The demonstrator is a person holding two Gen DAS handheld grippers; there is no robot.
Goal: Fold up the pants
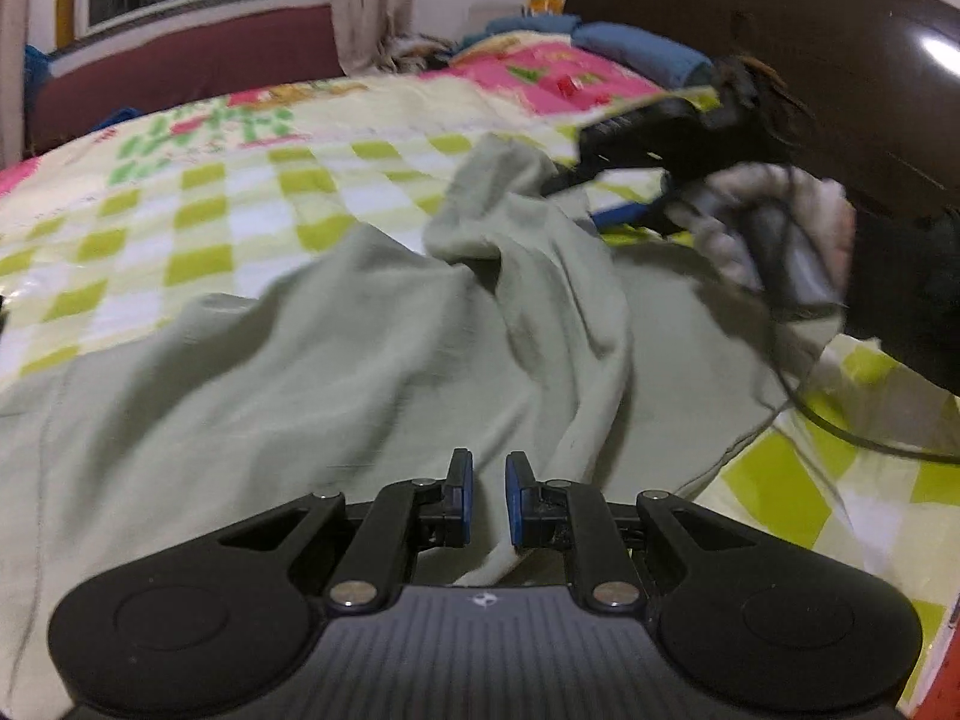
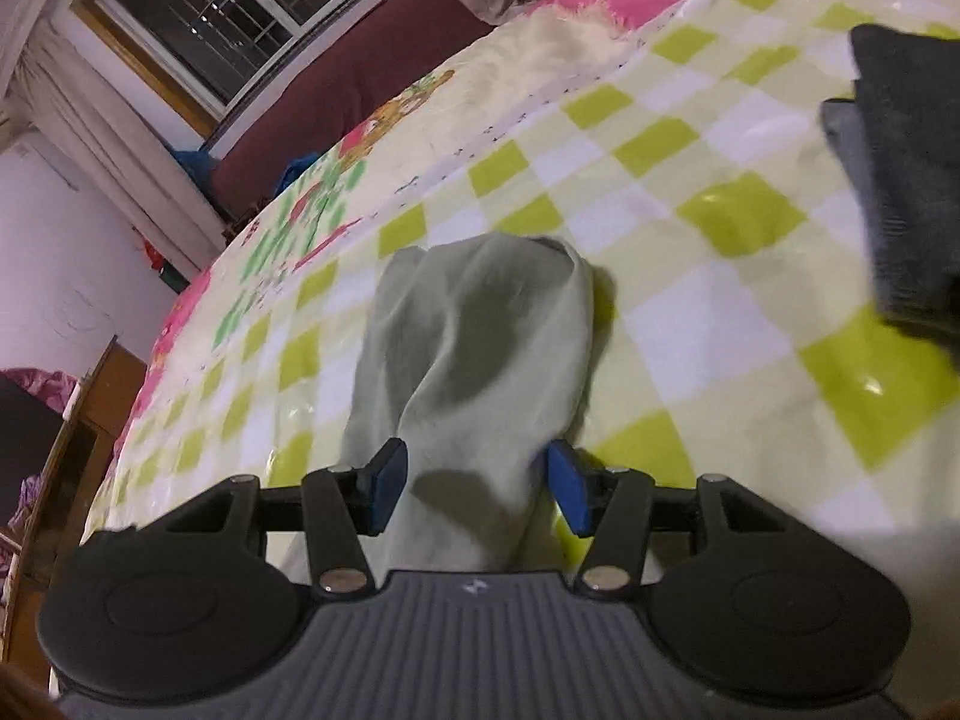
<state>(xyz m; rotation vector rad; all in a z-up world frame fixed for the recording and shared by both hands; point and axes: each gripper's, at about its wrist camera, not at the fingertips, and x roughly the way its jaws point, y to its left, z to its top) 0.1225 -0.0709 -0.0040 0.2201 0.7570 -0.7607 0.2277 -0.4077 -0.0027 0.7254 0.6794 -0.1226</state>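
Observation:
Pale green pants (image 1: 336, 360) lie rumpled on a bed with a green-and-white checked plastic cover (image 1: 198, 198). My left gripper (image 1: 487, 480) is low over the pants near their near edge, jaws a narrow gap apart with a fold of cloth running under them; a grip is not clear. In the right wrist view, one pant leg (image 2: 474, 330) stretches away from my right gripper (image 2: 474, 480), whose blue pads (image 2: 567, 480) stand wide on either side of the cloth. The right gripper also shows in the left wrist view (image 1: 576, 174), at the leg's far end.
A stack of dark folded clothes (image 2: 906, 180) lies on the bed at the right. Blue bedding (image 1: 636, 48) and a pink quilt (image 1: 540, 72) lie at the far end by the dark headboard (image 1: 780, 12). A cable (image 1: 840, 426) trails over the cover.

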